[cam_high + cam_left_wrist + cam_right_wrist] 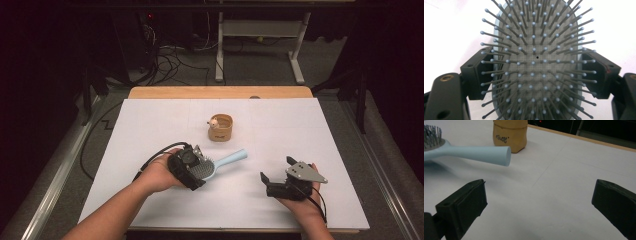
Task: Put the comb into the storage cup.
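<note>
Bristles up, the light blue hairbrush (212, 167) sits clamped by its head between the jaws of the left gripper (534, 72), handle toward the tan cup (220, 128). The right gripper (536, 205) rests apart on the white table (300, 130), jaws wide and empty.
</note>
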